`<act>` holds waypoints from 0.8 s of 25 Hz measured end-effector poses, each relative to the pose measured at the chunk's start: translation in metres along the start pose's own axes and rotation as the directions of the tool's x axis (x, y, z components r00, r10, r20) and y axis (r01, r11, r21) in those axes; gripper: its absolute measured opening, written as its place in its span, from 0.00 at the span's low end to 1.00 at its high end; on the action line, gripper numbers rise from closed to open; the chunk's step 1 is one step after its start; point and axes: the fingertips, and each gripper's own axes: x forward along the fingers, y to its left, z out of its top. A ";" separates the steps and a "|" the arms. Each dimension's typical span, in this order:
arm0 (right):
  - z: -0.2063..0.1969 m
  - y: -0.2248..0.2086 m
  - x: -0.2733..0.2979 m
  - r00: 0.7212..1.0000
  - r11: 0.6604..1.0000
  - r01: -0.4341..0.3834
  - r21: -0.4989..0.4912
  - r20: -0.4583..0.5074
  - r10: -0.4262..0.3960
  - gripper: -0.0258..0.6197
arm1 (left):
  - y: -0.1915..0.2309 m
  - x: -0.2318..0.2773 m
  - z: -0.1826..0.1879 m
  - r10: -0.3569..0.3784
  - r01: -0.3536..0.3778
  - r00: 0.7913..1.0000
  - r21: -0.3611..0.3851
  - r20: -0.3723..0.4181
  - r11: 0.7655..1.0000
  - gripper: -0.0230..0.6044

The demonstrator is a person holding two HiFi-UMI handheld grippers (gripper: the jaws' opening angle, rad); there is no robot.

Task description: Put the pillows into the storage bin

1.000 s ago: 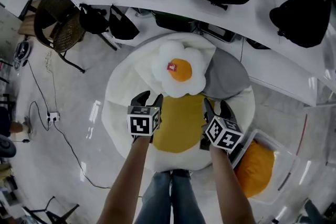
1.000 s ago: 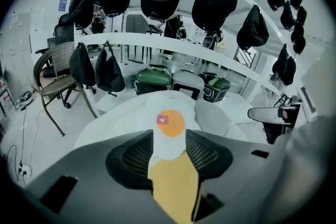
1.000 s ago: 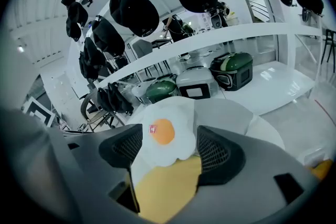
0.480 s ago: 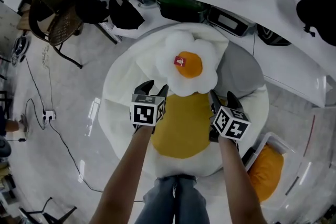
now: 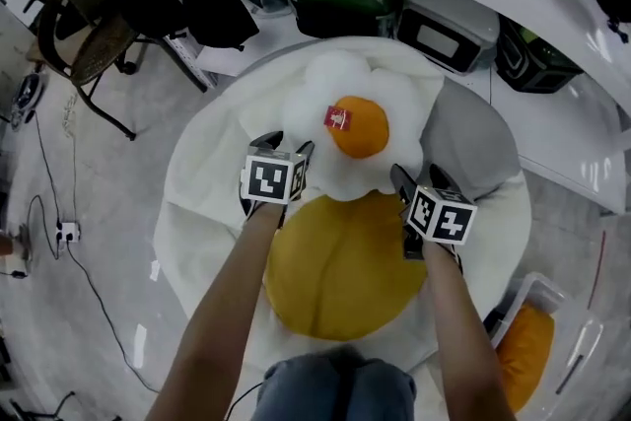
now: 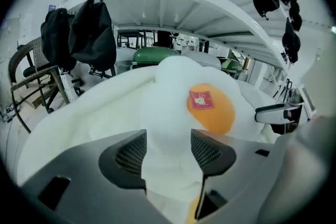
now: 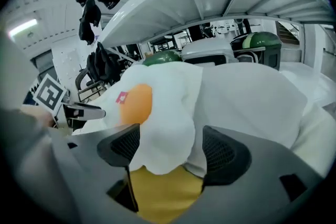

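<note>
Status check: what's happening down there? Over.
Open: left gripper, right gripper; jaws just widened, egg pillow edge between each. One orange pillow in bin. Nothing seems in the way.

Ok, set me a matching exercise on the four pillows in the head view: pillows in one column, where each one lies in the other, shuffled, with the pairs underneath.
Pillows
1. fried-egg pillow
2. yellow pillow
3. grey pillow
4. orange pillow

Places
A. inside the clear bin, lower right of the head view
B. closest to the person's legs
C. beside the fried-egg pillow, to its right
D. overlapping the yellow pillow's far edge

Pairs: 1-D, 2-B, 3-C, 4-A
</note>
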 end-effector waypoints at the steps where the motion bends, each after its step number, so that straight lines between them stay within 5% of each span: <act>1: -0.007 -0.001 0.008 1.000 1.000 -0.011 -0.017 -0.013 0.011 0.59 | 0.001 0.009 -0.003 -0.002 0.002 1.000 -0.003 0.003 1.000 0.45; 5: -0.020 0.006 0.027 0.997 0.996 -0.078 -0.042 -0.016 0.077 0.54 | 0.001 0.029 -0.006 -0.016 0.016 0.999 -0.001 0.045 1.000 0.41; 11: -0.008 0.017 0.006 0.994 0.994 -0.102 -0.038 0.035 0.103 0.23 | -0.017 0.004 0.007 -0.049 0.043 0.996 0.073 0.075 0.996 0.18; 20: 0.043 0.027 -0.117 0.998 0.998 -0.065 0.001 0.020 0.065 0.20 | -0.076 -0.100 0.063 -0.106 0.101 0.994 0.147 0.025 0.984 0.16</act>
